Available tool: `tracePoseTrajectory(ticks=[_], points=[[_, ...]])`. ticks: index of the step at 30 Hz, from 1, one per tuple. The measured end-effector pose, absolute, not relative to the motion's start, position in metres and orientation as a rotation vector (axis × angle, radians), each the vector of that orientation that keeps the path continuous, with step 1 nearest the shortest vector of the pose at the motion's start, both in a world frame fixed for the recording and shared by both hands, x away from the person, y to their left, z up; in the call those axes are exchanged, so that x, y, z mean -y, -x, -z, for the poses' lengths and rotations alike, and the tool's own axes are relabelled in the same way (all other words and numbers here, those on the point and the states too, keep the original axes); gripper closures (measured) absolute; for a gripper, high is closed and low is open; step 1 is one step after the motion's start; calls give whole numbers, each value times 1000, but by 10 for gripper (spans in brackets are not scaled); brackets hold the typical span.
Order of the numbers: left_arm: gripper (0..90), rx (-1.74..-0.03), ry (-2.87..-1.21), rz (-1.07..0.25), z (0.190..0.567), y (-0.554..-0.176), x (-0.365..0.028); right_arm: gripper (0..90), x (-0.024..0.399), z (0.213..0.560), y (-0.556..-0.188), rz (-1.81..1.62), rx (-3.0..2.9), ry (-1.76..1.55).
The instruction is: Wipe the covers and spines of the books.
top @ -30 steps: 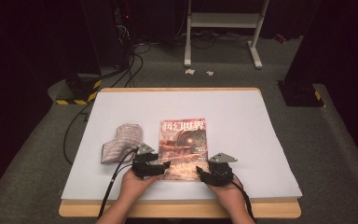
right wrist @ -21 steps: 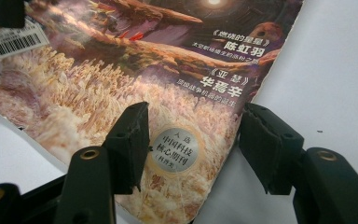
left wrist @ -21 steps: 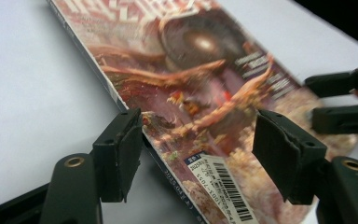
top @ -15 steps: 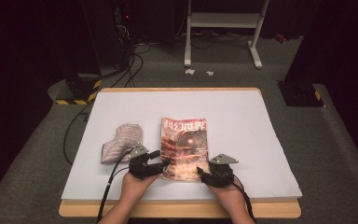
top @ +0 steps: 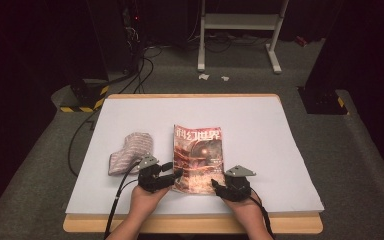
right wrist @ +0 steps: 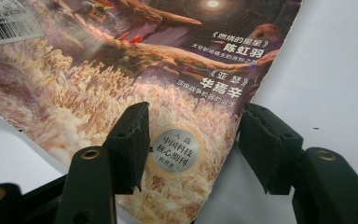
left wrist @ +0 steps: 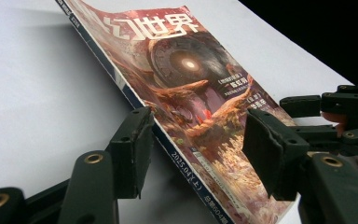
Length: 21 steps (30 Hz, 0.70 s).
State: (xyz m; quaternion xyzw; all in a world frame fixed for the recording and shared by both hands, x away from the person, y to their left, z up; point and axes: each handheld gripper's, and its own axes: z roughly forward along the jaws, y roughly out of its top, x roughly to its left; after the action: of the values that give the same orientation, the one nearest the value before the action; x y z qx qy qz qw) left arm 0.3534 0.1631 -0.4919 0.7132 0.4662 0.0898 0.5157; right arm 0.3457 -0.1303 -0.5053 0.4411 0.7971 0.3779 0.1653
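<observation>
Near the table's front edge: magazine [top: 199, 158] lies flat, centre | left gripper [top: 172, 176] straddles its spine corner, jaws just closing, apparently not yet pinching | right gripper [top: 218, 189] spread over its other near corner.

The magazine [top: 198, 157] lies flat on the worktop [top: 260, 125], near its middle and toward the person's edge. Just left of the magazine lies a folded cloth [top: 130, 151], apart from it. At the magazine's near left corner sits the left claw [top: 172, 176], its 2 jaws astride the magazine's spine edge, one on the worktop side and one over the cover. At the magazine's near right corner sits the right claw [top: 217, 189], its jaws astride that corner. Behind the magazine the worktop runs on; beyond its far edge a stand [top: 240, 30] rests on the floor, and cables [top: 130, 75] lie behind and to the left.
</observation>
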Motion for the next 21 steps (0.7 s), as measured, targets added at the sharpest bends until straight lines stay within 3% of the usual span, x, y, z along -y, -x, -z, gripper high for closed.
tracePoseTrajectory(ticks=[21], points=[[455,-1110,-1700,-166,490,-348,-165,439,131,506,-345,-1080,-2265,-1256]])
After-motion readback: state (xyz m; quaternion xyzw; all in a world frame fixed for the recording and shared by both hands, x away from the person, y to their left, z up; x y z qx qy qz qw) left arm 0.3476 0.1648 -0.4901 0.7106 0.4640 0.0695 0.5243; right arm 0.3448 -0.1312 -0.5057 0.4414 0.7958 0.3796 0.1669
